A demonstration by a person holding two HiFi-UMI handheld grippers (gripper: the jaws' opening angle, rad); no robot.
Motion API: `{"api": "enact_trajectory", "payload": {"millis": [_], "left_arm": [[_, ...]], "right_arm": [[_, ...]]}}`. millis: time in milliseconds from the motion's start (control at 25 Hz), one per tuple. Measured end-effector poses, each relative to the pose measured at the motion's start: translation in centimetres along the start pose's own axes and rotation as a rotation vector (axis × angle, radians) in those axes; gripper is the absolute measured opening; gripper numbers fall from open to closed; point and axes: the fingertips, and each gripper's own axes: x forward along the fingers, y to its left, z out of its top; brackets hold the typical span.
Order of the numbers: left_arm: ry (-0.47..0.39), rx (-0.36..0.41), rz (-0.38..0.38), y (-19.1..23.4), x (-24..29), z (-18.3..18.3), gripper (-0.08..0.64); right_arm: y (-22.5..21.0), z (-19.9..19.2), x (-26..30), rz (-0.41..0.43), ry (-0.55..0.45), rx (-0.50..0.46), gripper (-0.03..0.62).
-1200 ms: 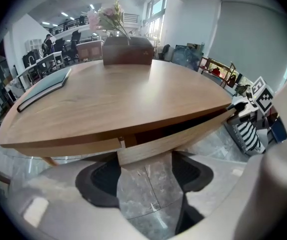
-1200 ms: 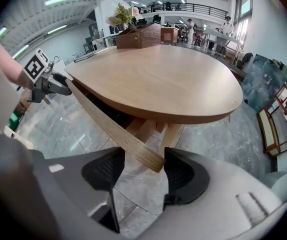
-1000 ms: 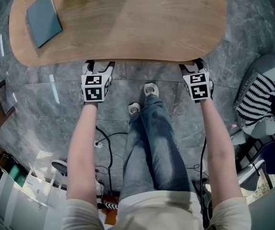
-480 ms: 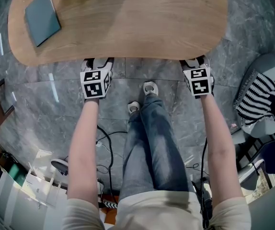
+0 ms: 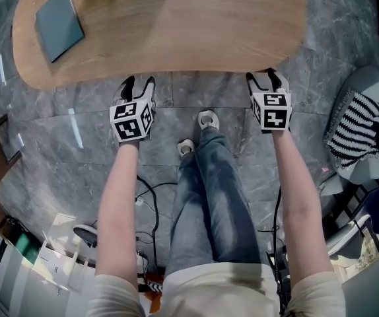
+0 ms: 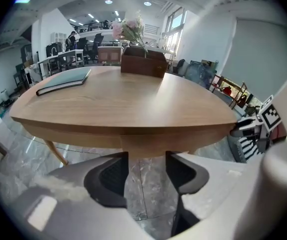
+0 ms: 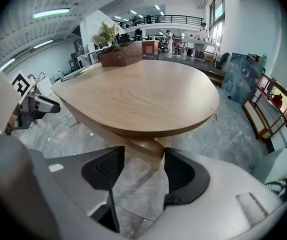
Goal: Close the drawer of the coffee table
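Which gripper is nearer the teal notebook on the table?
Left. The left gripper, fingers closing with nothing between them, is at the table's near edge on the notebook's side; the right gripper is farther along that edge.

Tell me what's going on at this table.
A person standing at the oval light-wood coffee table holds a two-jaw gripper in each hand, both just off its near edge. The left gripper is closing its jaws on nothing; the right gripper is open and empty. No drawer sticks out from under the top, so it looks shut. A teal book lies on the table's left end.
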Motion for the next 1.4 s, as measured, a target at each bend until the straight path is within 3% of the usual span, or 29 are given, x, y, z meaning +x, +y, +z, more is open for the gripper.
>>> {"api": "enact_trajectory", "payload": {"millis": [160, 280, 560, 1000, 1400], "left_arm": [[-0.031, -0.015, -0.020, -1.2, -1.5, -0.6, 0.187], [-0.060, -0.044, -0.037, -2.2, -2.7, -0.9, 0.108], [-0.117, -0.081, -0.061, -3.8, -6.1, -1.4, 0.002], [-0.208, -0.068, -0.114, -7.2, -13.8, -1.7, 0.002], [-0.280, -0.096, -0.183, -12.1, -25.6, -2.0, 0.000]], "right_arm": [[0.4, -0.5, -1.7, -0.027, -0.029, 0.013, 0.220], [1.3, -0.7, -3.1, -0.021, -0.066, 0.043, 0.146], [4.6, -0.5, -6.9, -0.017, -0.157, 0.127, 0.005], [11.5, -0.1, -15.2, 0.025, -0.280, 0.150, 0.002], [18.6, 0.5, -27.2, 0.109, -0.351, 0.050, 0.002]]}}
